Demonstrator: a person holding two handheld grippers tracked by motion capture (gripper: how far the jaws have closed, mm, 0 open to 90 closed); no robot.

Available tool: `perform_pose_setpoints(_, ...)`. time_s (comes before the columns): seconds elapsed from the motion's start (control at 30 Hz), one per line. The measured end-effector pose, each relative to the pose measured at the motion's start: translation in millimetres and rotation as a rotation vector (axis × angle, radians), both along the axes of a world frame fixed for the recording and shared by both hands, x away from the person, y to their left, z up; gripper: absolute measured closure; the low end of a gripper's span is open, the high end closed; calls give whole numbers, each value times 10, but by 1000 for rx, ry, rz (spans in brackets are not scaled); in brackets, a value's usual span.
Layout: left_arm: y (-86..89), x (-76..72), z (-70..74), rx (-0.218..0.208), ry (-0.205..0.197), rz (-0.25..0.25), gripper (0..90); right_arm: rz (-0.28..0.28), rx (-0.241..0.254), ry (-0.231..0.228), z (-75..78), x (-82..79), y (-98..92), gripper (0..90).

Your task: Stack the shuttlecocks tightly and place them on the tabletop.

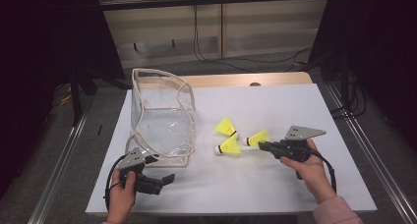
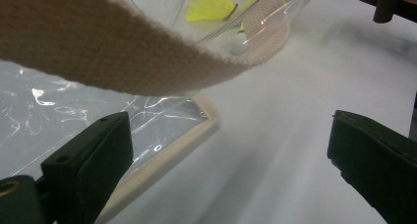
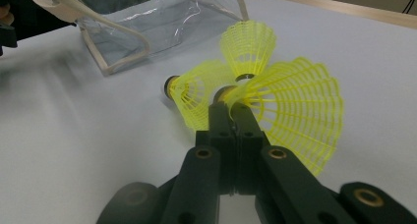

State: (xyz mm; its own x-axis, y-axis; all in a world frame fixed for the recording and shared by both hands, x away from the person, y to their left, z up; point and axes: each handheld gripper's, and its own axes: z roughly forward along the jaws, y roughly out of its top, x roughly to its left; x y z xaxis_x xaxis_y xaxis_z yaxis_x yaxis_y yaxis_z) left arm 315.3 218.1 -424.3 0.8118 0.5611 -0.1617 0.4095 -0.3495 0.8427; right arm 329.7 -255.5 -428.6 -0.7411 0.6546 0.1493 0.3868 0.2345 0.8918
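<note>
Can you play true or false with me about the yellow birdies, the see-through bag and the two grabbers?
1. The right gripper is shut on the skirt of a shuttlecock. True.
2. There are five shuttlecocks on the table. False: there are three, all yellow.
3. The left gripper has its jaws wide open with nothing between them. True.
4. One shuttlecock is already inside the clear bag. False: all three are outside it, to its right in the high view.
5. The clear bag has cream fabric edging. True.
</note>
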Motion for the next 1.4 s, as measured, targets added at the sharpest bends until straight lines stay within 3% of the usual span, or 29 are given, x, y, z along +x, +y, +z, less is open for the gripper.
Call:
perform_pose_setpoints(0.23, 5, 0, 4, 8, 1, 3, 33, 9, -3, -1, 4, 22, 54, 895)
perform_pose_setpoints(0.27, 1, -8, 2, 3, 17, 2, 33, 12, -3, 0, 4, 24, 65, 895)
perform_pose_setpoints(0.3, 5, 1, 4, 6, 1, 2, 33, 13, -6, 2, 2, 24, 72, 895)
perform_pose_setpoints(0.73, 3, -1, 4, 10, 2, 4, 33, 28, -19, 7, -16, 46, 156, 895)
perform_pose_setpoints(0.77, -3, 1, -8, -6, 0, 2, 33, 26, -18, 10, -16, 46, 163, 894)
perform_pose_setpoints(1.33, -2, 0, 2, 8, 1, 1, 33, 43, -18, 11, -28, 54, 245, 894)
perform_pose_setpoints(1.4, -11, -5, -3, -7, 3, 6, 33, 43, -27, 12, -30, 54, 252, 894)
